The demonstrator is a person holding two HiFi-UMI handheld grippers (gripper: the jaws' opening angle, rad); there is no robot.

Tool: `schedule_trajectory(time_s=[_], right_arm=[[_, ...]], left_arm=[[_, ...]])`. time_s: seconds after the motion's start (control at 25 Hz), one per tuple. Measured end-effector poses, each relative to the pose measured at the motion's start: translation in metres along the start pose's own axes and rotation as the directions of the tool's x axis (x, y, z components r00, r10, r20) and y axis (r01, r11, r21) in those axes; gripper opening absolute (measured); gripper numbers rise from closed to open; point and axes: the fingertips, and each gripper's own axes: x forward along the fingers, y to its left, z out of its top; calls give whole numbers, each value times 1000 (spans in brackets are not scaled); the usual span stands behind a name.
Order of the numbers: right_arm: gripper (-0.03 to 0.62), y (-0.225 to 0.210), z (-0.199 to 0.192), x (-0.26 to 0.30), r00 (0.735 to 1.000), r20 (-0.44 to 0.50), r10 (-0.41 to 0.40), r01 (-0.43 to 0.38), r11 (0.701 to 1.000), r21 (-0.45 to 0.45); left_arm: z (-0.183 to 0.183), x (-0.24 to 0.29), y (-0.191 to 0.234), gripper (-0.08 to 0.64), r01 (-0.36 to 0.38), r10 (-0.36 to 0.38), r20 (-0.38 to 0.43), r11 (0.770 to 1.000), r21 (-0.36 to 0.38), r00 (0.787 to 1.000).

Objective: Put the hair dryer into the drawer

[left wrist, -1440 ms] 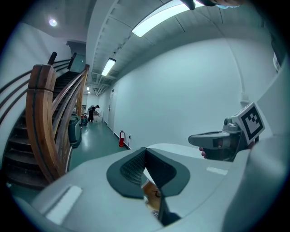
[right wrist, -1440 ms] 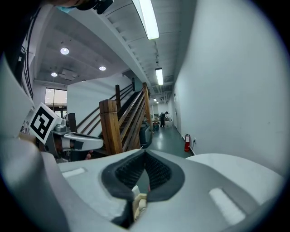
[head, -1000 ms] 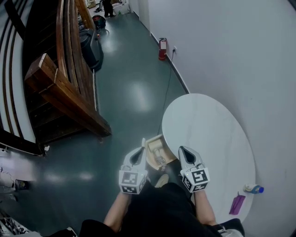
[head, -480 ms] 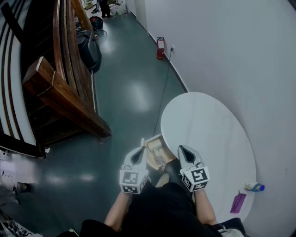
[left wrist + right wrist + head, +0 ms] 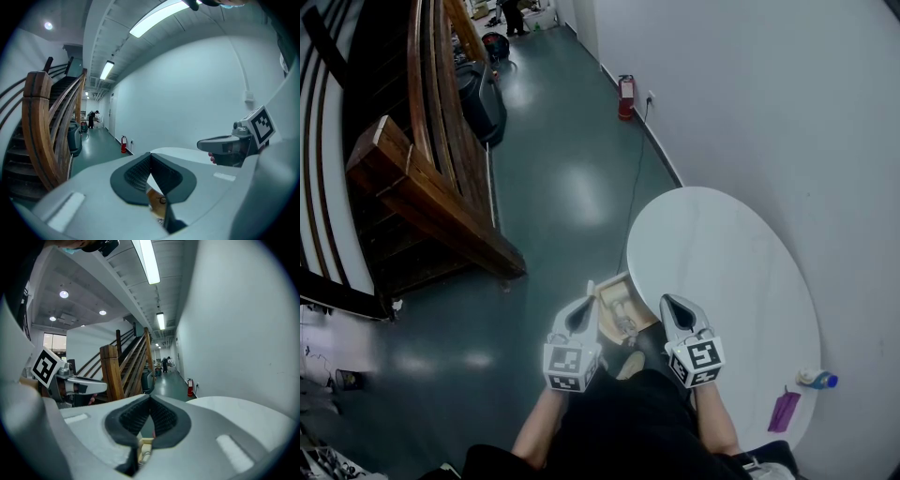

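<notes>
A small open wooden drawer [image 5: 609, 298] juts out at the near edge of the round white table [image 5: 722, 272]. Something pale with a dark cord [image 5: 623, 324] lies inside; it is too small to say whether it is the hair dryer. My left gripper [image 5: 586, 305] hovers just left of the drawer and my right gripper [image 5: 668, 305] just right of it, both above it and apart from it. Each is shut with nothing between its pads. In the left gripper view the jaws [image 5: 150, 157] meet over the drawer's wood [image 5: 157, 204]. The right gripper view shows the same [image 5: 150, 399].
A purple cloth [image 5: 781, 412] and a small bottle [image 5: 814, 380] lie at the table's near right rim. A wooden staircase [image 5: 422, 187] fills the left, with a black bin [image 5: 480, 98] beyond it. A red fire extinguisher [image 5: 625, 97] stands by the white wall.
Both grippers have kept their places beside the drawer. Only the head view has shifted a little.
</notes>
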Motion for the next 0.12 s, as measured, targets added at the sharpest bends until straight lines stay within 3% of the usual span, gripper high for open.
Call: schedule_trajectory(time_s=[0.12], right_arm=[[5, -1, 0, -1, 1000, -2, 1, -1, 1000, 1]], left_arm=[[-1, 0, -2, 6, 1, -1, -3, 1000, 0, 1000]])
